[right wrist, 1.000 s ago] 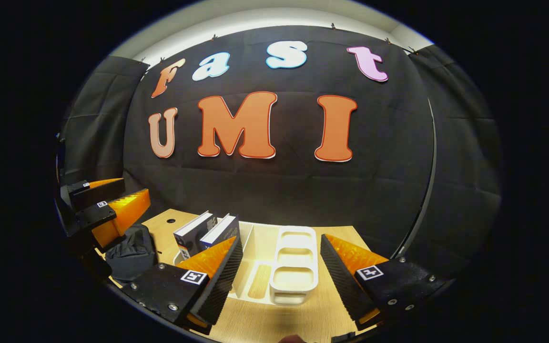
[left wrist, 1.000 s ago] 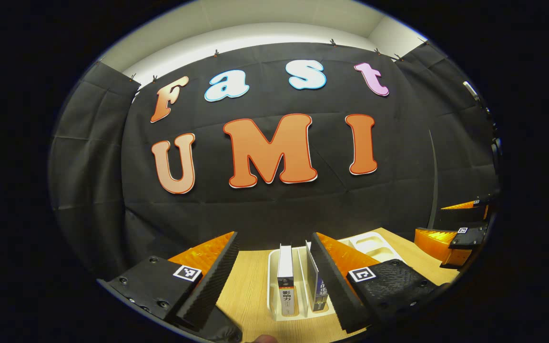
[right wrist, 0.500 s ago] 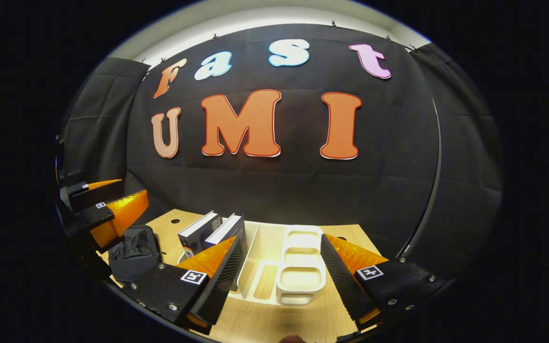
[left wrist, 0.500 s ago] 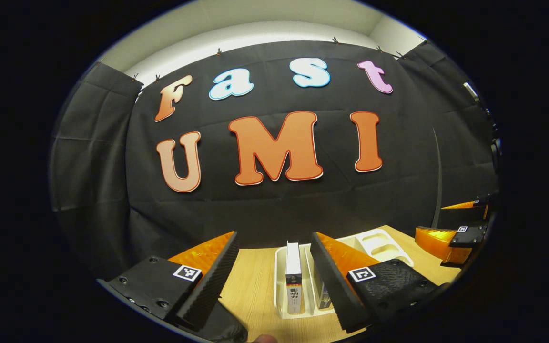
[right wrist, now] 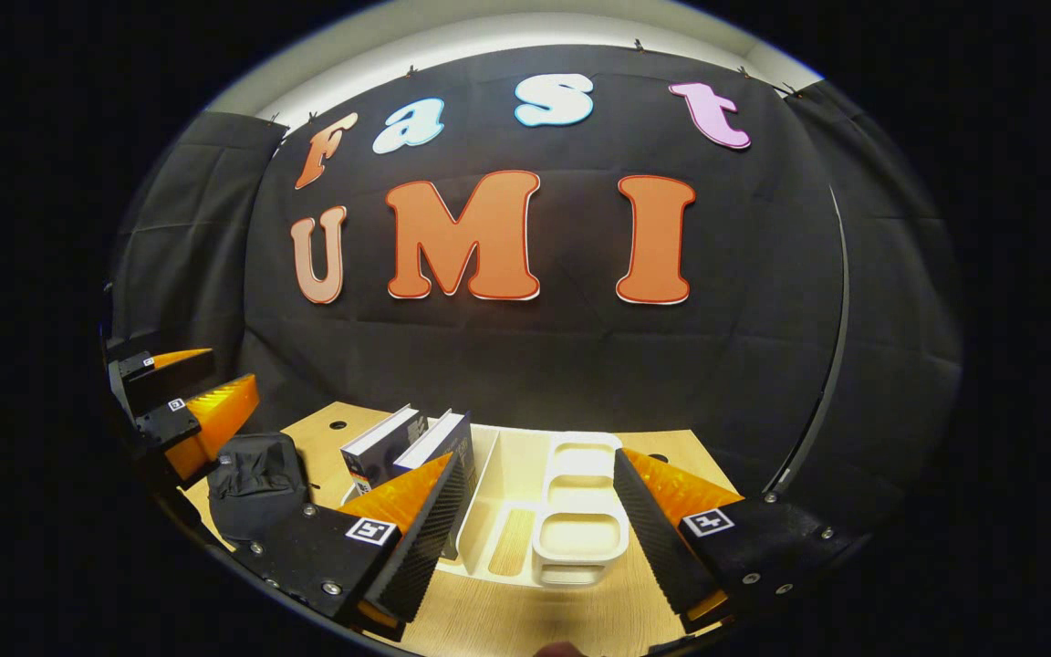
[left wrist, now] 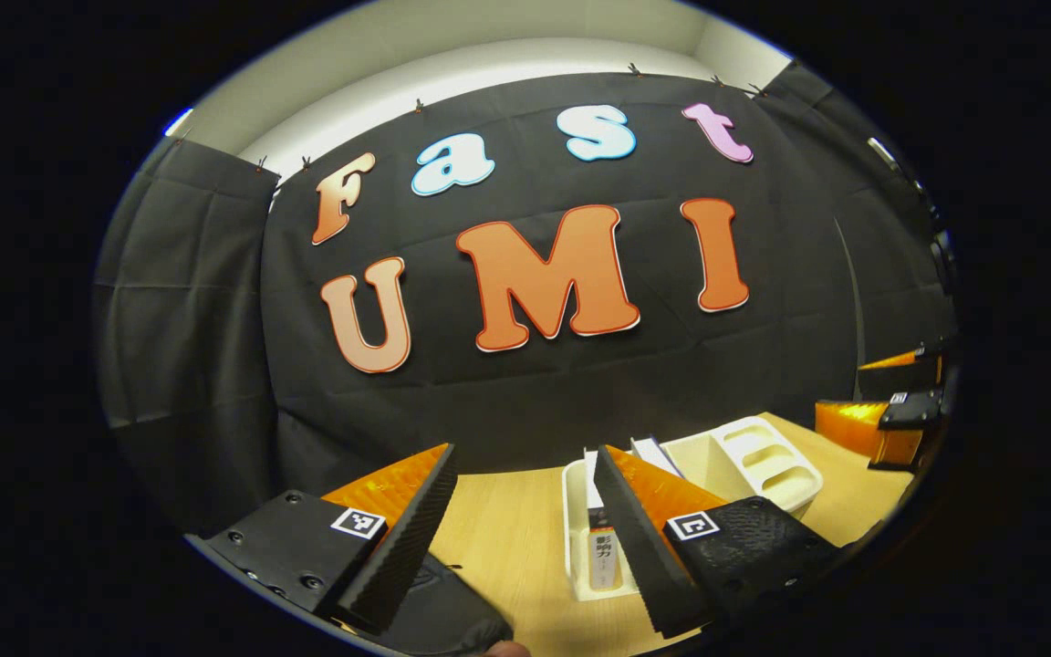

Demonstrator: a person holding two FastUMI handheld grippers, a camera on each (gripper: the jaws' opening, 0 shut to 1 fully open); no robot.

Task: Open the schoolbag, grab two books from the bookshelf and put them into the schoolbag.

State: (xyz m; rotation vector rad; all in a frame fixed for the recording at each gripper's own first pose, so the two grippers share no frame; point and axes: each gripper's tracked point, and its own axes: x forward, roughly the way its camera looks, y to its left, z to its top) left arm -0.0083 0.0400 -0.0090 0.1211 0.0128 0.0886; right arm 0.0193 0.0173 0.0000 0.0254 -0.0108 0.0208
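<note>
Two books stand leaning in the left end of a white rack on the wooden table. A black schoolbag lies left of the rack; I cannot tell whether it is unzipped. My right gripper hovers open over the rack's near side, touching nothing. My left gripper hangs open above the bag at the far left. In the left gripper view, that gripper is open over bare table. A book spine in the rack shows beside its right finger, and the bag sits at the bottom edge.
The rack's right part holds several empty rounded compartments. Black cloth wall stands close behind the table. Two small round holes mark the tabletop's back edge. The right gripper shows at the far right of the left gripper view.
The left gripper has swung to the left: the rack and books slid right in its view and more of the bag appeared. The right gripper has barely moved.
</note>
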